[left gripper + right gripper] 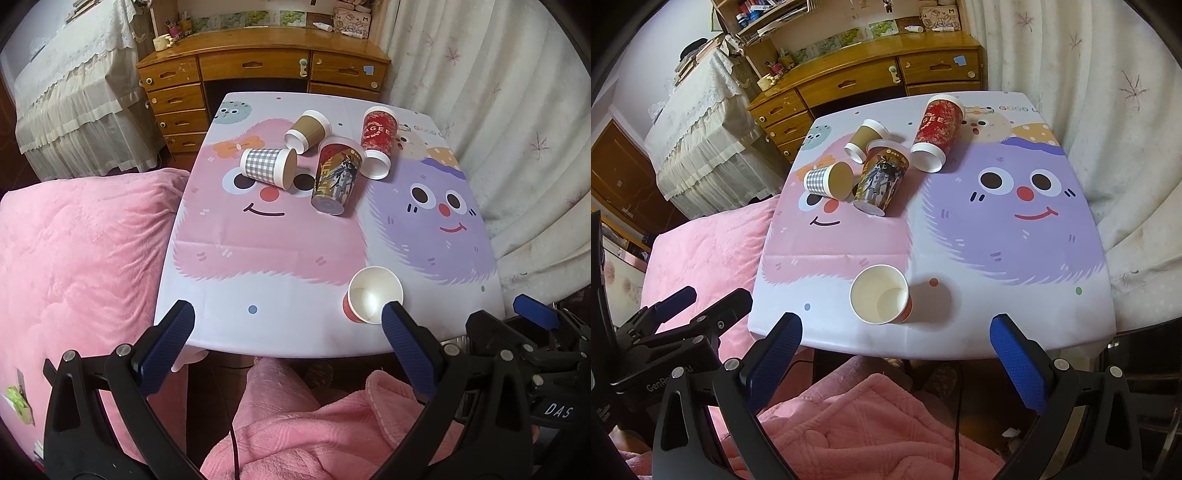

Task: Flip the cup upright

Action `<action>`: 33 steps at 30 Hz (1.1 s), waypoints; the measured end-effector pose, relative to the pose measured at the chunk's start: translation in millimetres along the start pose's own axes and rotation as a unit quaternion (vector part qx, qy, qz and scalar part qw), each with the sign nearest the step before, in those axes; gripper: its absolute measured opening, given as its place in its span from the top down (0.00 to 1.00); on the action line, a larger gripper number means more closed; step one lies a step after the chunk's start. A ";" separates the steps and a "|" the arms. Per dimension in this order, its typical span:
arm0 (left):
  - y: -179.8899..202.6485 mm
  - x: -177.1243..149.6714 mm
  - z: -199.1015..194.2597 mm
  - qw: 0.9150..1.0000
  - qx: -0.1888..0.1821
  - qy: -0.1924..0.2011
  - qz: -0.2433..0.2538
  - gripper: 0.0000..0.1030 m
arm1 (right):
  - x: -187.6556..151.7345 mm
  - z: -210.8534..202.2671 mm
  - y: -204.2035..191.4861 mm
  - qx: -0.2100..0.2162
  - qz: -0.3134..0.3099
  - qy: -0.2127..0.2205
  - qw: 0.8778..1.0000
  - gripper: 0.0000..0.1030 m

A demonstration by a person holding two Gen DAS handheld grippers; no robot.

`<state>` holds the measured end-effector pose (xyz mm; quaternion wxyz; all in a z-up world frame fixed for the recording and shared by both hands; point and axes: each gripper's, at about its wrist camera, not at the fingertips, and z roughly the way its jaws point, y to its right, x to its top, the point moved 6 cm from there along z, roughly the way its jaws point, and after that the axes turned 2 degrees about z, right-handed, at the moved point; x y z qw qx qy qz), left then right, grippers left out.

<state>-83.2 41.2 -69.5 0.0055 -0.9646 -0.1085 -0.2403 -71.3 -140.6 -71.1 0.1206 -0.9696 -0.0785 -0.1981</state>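
Several paper cups lie on their sides at the far middle of the table (229, 332): a grey checked cup (267, 167) (827, 181), a brown cup (308, 130) (866, 139), a yellow printed cup (335, 176) (881, 181) and a red cup (377, 141) (936, 130). A pink cup with a white inside (373, 295) (881, 294) stands upright near the front edge. My left gripper (286, 321) and right gripper (897, 332) are open and empty, held short of the table's front edge.
A cartoon cloth covers the table (1015, 332). A pink quilt (74, 258) lies to the left, a white curtain (517, 110) to the right, a wooden desk (258, 62) behind. A pink robe (314, 435) lies below the grippers.
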 end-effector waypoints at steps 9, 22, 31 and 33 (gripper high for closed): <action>3.2 1.8 -0.7 1.000 0.000 0.000 0.003 0.02 | -2.9 3.1 7.6 -0.007 0.003 -0.002 1.000 0.00; 6.5 3.7 -1.2 1.000 0.000 0.000 0.005 0.02 | -0.8 0.0 10.9 -0.007 0.003 -0.003 1.000 0.00; 6.7 4.6 -0.8 1.000 0.000 -0.001 0.006 0.02 | 0.9 0.5 12.1 -0.007 0.005 -0.002 1.000 0.00; 6.9 4.7 -0.8 1.000 -0.001 0.000 0.006 0.02 | 1.1 0.0 12.1 -0.007 0.005 -0.002 1.000 0.00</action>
